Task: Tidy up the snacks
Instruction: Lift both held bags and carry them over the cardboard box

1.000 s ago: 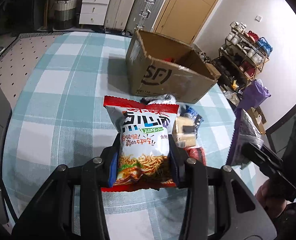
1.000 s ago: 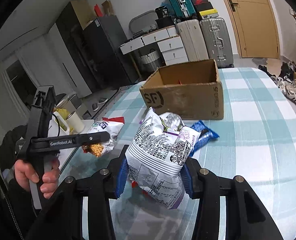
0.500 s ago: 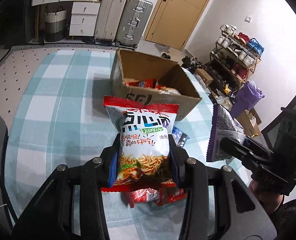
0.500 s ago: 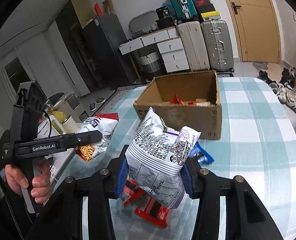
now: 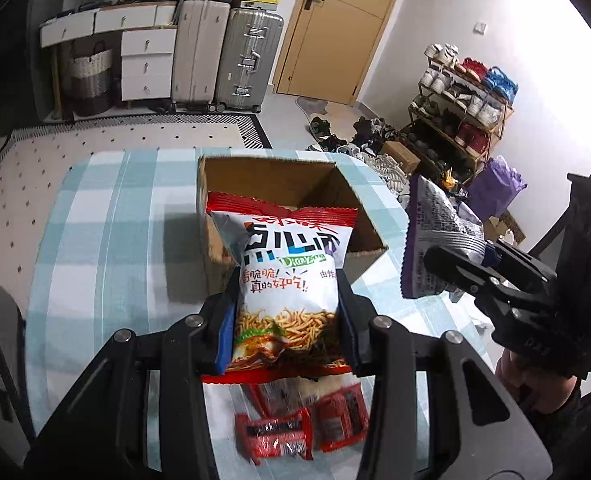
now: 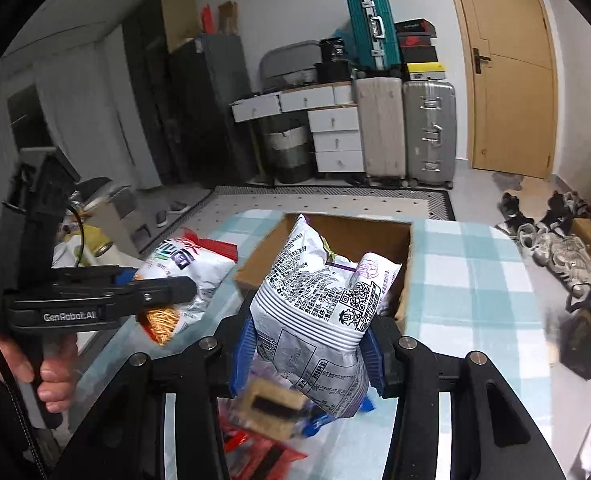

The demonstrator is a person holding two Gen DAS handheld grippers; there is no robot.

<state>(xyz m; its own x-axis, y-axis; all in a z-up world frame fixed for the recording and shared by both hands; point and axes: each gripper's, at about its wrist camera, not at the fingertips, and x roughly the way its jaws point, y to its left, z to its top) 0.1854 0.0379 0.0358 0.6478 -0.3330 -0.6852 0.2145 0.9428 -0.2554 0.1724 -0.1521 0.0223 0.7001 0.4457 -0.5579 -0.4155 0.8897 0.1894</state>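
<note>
Crinkly red-and-white foil fills my left view: the left gripper (image 5: 285, 320) is clamped on the noodle-snack bag (image 5: 289, 280), held upright above the checked tablecloth (image 5: 107, 240), just short of the cardboard box (image 5: 211, 208). Below it, red packets (image 5: 275, 432) lie loose on the near cloth. Further right, the right gripper (image 6: 309, 344) pinches the silver-and-purple bag (image 6: 319, 304), hanging in front of the box's open mouth (image 6: 375, 232). Under it sit a tan packet (image 6: 271, 400) and a blue wrapper, blurred.

To do this well, I judge I should carry each bag fully past the near wall before letting go, one hand at a time, so the bags don't catch the rim or collide.

Against half a second ago, both bags have risen and moved forward: the box sits closer and lower in each view, and the noodle-snack bag now overlaps its near wall. Both grips are unchanged.
</note>
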